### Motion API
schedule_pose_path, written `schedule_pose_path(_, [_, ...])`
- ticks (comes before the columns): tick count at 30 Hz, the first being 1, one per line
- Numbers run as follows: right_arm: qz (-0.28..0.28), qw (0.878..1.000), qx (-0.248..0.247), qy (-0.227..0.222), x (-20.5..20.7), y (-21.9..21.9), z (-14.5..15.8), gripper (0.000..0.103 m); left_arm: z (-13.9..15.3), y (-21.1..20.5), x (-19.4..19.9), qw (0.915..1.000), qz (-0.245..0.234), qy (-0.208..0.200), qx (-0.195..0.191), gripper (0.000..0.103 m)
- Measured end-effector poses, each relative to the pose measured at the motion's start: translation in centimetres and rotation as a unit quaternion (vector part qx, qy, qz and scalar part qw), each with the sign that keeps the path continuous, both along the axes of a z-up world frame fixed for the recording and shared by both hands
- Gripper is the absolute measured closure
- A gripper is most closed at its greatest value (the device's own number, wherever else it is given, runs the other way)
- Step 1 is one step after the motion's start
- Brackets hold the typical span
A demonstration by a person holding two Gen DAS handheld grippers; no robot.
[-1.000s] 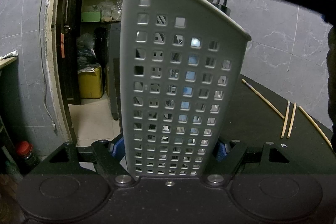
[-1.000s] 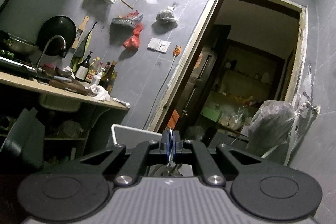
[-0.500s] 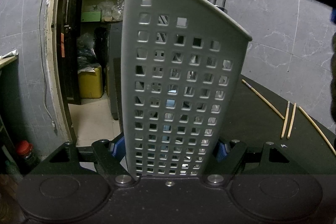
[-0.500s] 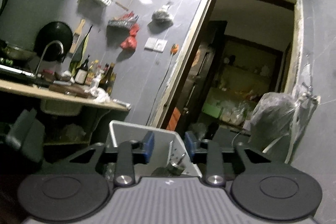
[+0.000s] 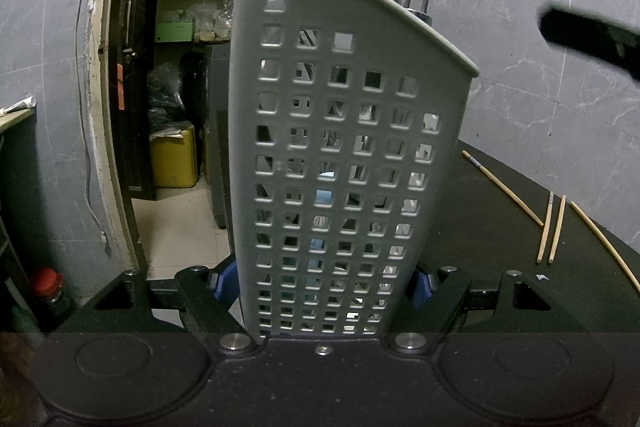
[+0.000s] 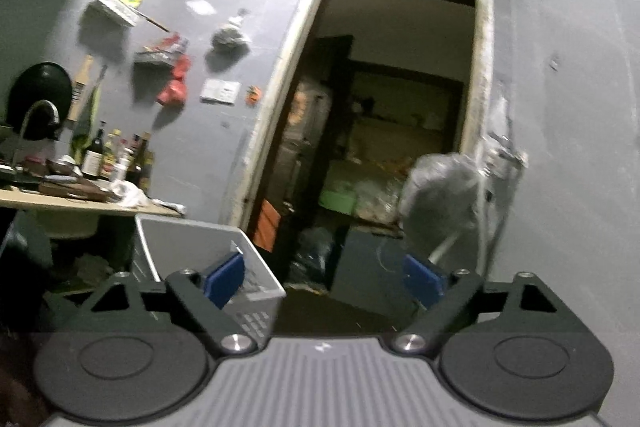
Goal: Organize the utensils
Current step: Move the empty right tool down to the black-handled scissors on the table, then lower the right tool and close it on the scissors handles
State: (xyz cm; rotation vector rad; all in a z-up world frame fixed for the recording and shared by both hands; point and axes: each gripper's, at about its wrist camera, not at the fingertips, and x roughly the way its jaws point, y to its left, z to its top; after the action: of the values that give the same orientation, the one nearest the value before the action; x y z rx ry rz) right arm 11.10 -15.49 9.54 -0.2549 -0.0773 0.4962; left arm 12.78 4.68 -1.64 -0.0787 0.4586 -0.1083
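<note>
left hand-held gripper (image 5: 324,283) clamps grey utensil holder (image 5: 340,147) (right hand-held gripper (image 6: 324,277) opening, empty).

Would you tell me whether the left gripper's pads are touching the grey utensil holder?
Touching: the left wrist view shows both blue pads pressed against the holder's sides.

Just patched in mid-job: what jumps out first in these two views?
The tall grey perforated utensil holder fills the middle of the left wrist view, clamped at its base by the left gripper, with a metal handle loop poking above its rim. Loose chopsticks lie on the dark table to its right. In the blurred right wrist view, the right gripper is opening, nothing between its fingers.
</note>
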Motion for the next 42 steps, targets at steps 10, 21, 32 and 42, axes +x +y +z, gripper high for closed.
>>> schedule_pose_path(10, [-0.07,0.995,0.009,0.071,-0.1,-3.5,-3.6,0.0,0.1,0.0,0.0,1.0,-0.001,0.0,-0.002,0.023])
schedule_pose_path(21, [-0.116,0.97,0.015,0.212,3.7,-5.6,-6.3,0.0,0.0,-0.1,0.0,1.0,-0.001,0.0,0.0,0.023])
schedule_pose_path(32, [-0.11,0.952,-0.056,0.28,11.7,-2.6,-5.6,0.0,0.1,-0.1,0.0,1.0,-0.001,0.0,-0.003,0.023])
schedule_pose_path(42, [-0.134,0.932,-0.048,0.333,21.7,0.0,-5.1,0.0,0.0,0.4,0.1,0.9999,-0.005,-0.001,-0.009,0.023])
